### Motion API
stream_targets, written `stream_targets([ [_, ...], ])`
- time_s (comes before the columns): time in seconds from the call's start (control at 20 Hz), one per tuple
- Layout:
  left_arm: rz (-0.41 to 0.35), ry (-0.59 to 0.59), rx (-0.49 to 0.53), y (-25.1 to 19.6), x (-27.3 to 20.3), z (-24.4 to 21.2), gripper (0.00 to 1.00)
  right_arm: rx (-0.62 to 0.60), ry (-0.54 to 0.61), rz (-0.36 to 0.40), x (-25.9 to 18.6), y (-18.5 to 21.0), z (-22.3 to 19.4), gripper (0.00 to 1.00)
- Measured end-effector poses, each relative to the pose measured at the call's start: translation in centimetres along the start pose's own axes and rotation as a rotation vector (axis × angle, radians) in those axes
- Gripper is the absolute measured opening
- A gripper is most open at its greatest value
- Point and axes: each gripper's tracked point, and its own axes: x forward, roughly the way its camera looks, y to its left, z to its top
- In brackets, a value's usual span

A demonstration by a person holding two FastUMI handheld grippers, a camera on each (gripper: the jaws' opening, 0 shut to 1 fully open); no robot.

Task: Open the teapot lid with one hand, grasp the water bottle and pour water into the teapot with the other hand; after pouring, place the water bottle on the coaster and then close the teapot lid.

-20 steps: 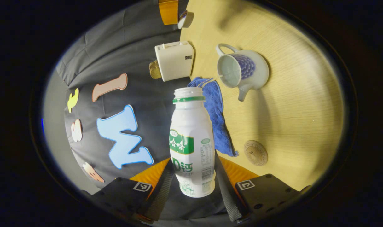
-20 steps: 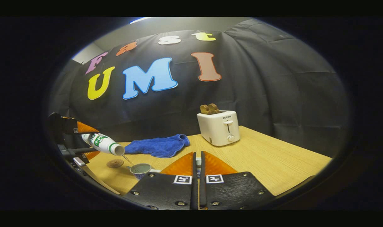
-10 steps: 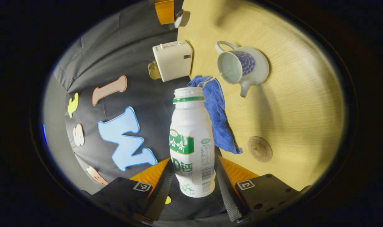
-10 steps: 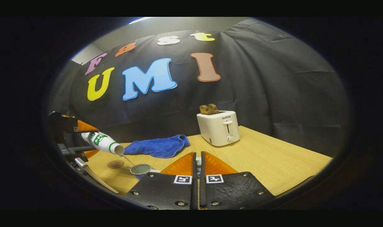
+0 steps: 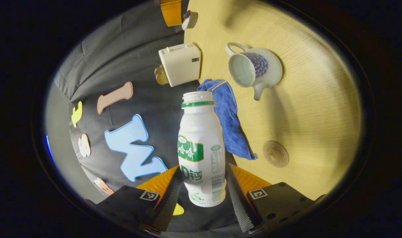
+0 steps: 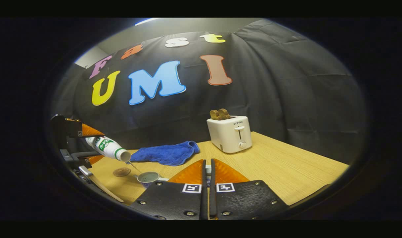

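My left gripper [image 5: 203, 168] is shut on a white water bottle [image 5: 201, 148] with a green label, tipped mouth-down over the table. The right gripper view shows that bottle [image 6: 109, 148] sending a thin stream into the open blue-and-white teapot [image 6: 148, 177]. From the left gripper view the teapot [image 5: 253, 69] stands lidless, with the round brown coaster [image 5: 275, 153] apart from it. My right gripper [image 6: 207, 162] is shut on the small teapot lid [image 6: 207, 170], held up and off to the teapot's side. The lid [image 5: 188, 19] also appears at the top edge.
A blue cloth [image 6: 166, 153] lies crumpled behind the teapot. A white toaster [image 6: 230, 134] with bread in it stands at the back of the wooden table [image 6: 287, 172]. The black booth wall rises right behind.
The tipped bottle has drifted a little and keeps pouring; the teapot and coaster slid slightly in the left gripper view. The right gripper has held still with the lid.
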Motion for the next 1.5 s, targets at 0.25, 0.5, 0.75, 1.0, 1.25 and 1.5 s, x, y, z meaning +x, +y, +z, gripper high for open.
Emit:
stream_targets([
  [0.25,0.007,-0.004,0.025,0.1,-0.1,0.0,0.89,0.003,-0.001,0.001,0.0,0.0,0.1,0.02],
  [0.5,0.012,-0.010,0.055,0.1,-0.3,0.3,0.89,0.005,-0.002,0.002,-0.1,0.0,0.1,0.02],
  [0.75,0.007,-0.008,0.083,0.2,-0.3,0.2,0.89,0.006,-0.002,0.002,-0.1,0.0,0.1,0.02],
  [1.0,0.002,-0.005,0.116,0.2,-0.2,0.1,0.83,0.002,0.001,0.004,-0.1,0.0,0.0,0.02],
  [1.25,0.006,-0.014,0.159,0.3,-0.3,0.3,0.89,-0.002,0.003,0.004,-0.2,0.1,0.0,0.02],
  [1.5,0.013,-0.026,0.190,0.3,-0.6,0.9,0.89,0.000,0.001,0.004,-0.2,0.0,0.1,0.02],
])
